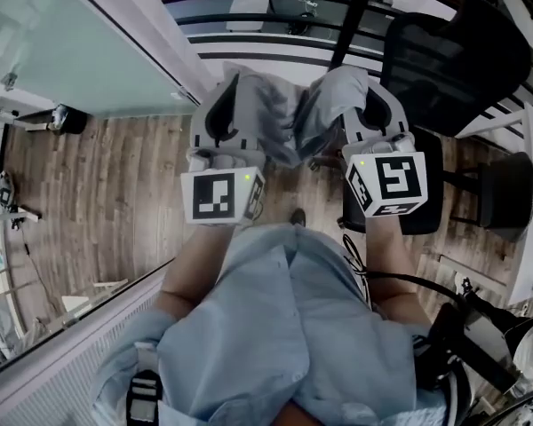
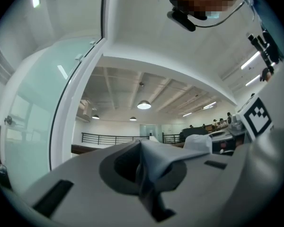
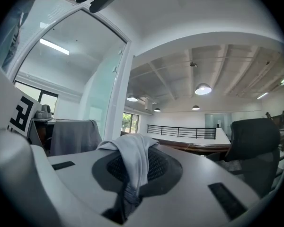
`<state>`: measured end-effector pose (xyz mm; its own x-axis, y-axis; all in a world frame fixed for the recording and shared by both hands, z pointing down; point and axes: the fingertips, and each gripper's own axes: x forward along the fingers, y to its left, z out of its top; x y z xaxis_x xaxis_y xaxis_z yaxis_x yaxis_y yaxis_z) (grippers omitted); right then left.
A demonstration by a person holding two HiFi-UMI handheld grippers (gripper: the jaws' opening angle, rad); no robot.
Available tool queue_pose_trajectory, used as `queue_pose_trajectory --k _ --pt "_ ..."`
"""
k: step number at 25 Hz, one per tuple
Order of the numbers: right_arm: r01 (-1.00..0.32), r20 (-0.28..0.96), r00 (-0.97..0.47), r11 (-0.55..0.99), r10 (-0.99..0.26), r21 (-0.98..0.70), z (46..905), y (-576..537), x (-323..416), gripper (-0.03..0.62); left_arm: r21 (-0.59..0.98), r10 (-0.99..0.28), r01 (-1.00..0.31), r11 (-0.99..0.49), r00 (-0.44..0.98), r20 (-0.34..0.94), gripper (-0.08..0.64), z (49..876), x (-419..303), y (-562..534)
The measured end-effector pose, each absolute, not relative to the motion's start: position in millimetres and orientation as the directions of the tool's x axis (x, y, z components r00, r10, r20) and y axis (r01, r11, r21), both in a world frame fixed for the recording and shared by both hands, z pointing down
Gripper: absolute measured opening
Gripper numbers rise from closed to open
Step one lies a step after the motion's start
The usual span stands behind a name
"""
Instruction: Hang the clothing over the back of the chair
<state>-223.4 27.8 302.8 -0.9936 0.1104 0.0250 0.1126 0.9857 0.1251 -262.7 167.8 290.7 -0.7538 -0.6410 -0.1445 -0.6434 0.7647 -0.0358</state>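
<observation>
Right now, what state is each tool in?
Left tool: shut on the grey garment.
Right tool: shut on the same garment.

The carrying plane is a wood-plank floor [image 1: 107,193], bounded along its upper-left edge by a glass partition [image 1: 62,43], with a small dark object [image 1: 67,118] at the partition's foot. A black office chair [image 1: 453,60] stands toward the floor's upper-right corner, and a dark stool [image 1: 506,189] stands just beside it at the right edge. One shoe tip [image 1: 298,216] rests on the planks near the centre.
</observation>
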Motion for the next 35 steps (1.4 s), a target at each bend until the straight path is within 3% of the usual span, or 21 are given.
queue_pose_trajectory --k 16,26,35 --pt "-0.287 0.042 -0.954 0.942 -0.298 0.176 295 -69 -351 0.034 -0.002 -0.882 -0.897 0.441 -0.433 -0.185 0.017 284 -451 38" --pt "-0.448 0.022 -0.885 0.865 -0.464 0.224 275 -99 -365 0.035 0.005 -0.933 -0.955 0.295 -0.289 -0.214 0.017 269 -491 -12" --pt "-0.482 0.037 -0.865 0.849 -0.500 0.215 274 -124 -353 0.034 -0.009 -0.960 -0.974 0.225 -0.220 -0.174 0.018 272 -478 -48"
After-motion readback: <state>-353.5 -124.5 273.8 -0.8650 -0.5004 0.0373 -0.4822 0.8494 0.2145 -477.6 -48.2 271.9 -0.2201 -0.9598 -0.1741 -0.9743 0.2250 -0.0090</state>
